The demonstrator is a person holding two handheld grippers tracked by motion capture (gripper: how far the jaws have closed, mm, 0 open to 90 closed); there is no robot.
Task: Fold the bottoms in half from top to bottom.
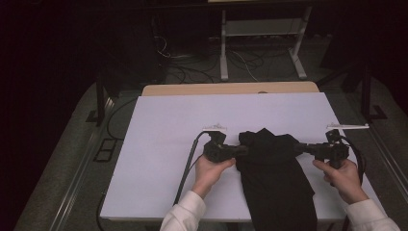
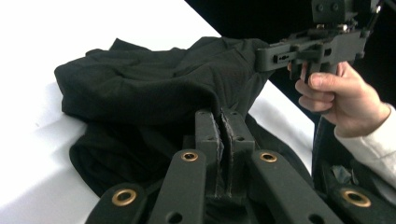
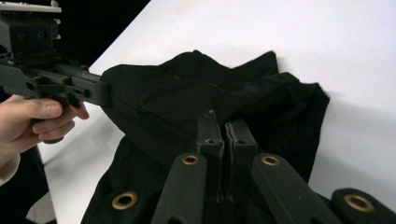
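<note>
Black garment (image 1: 274, 173) lies on the white table (image 1: 159, 139), its lower part hanging over the near edge. Left gripper (image 1: 243, 150) and right gripper (image 1: 299, 147) each pinch a side, jaws closed on cloth, apparently to spread or fold it.

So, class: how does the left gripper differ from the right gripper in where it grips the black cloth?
The left gripper pinches the black cloth at its left edge; the right gripper pinches its right edge. The left points rightward, the right leftward. Both are shut on the cloth, at about the same level.
</note>
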